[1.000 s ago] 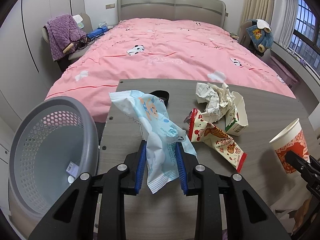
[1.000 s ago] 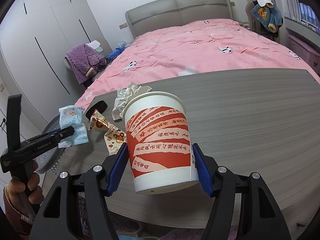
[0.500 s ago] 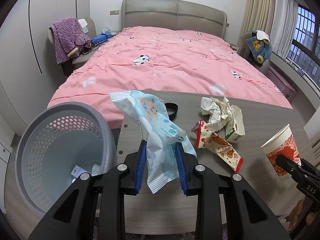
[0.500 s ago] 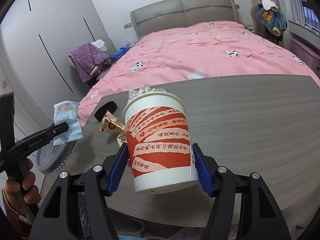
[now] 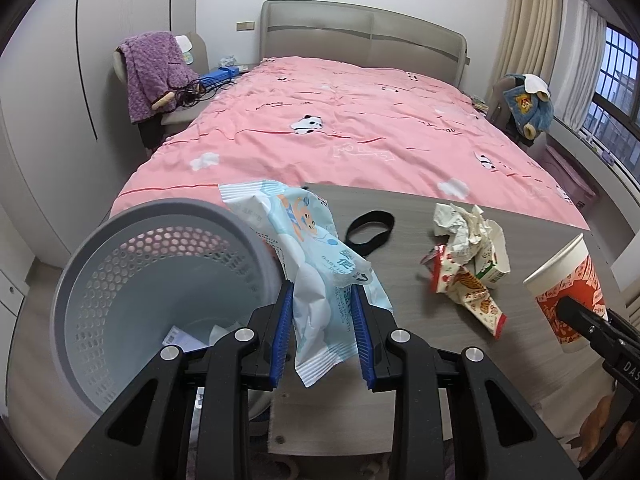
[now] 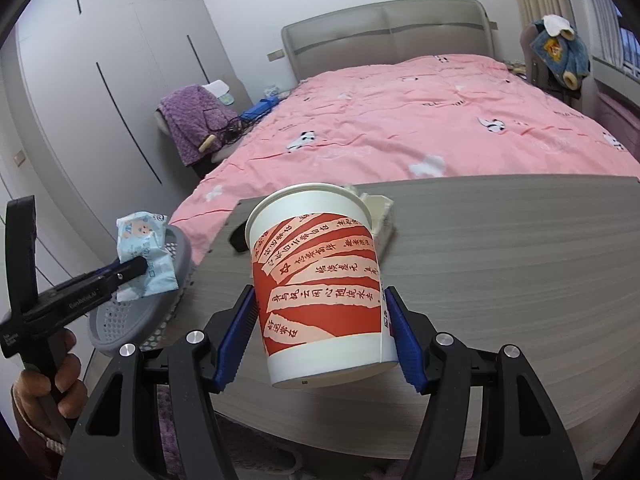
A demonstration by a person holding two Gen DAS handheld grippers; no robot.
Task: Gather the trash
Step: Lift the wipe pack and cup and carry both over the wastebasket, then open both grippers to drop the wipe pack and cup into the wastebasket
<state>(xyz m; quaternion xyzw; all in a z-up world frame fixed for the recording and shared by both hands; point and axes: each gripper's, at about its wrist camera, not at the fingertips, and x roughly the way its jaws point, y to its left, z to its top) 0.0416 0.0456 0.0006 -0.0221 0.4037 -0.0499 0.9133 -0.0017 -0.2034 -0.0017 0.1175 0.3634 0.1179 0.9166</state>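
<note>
Wipes pack (image 5: 320, 276), pale blue and crumpled, sits clamped between the blue pads of my left claw (image 5: 323, 332), its top flopping over above the rim of the grey bin (image 5: 132, 280). From the right wrist view the pack (image 6: 146, 258) hangs over the bin (image 6: 160, 308), which stands just beside the tabletop's left edge. Paper scraps lie at the bin's bottom.

My right claw (image 6: 322, 336) is clamped on the cup (image 6: 320, 280), a red-and-white paper cup with the pads pressed against its lower sides, tilted a little and held above the near part of the tabletop (image 6: 500, 260). In the left wrist view the cup (image 5: 568, 284) shows at the right edge with the claw's black tip in front of it.

On the tabletop (image 5: 400, 280) lie a black band (image 5: 370, 230), a crumpled paper (image 5: 460, 226), a small carton (image 5: 494, 260) touching the paper, and a red snack wrapper (image 5: 466, 288) stretched out just in front of them. Beyond the tabletop is the bed (image 5: 340, 128) with its pink cover.
</note>
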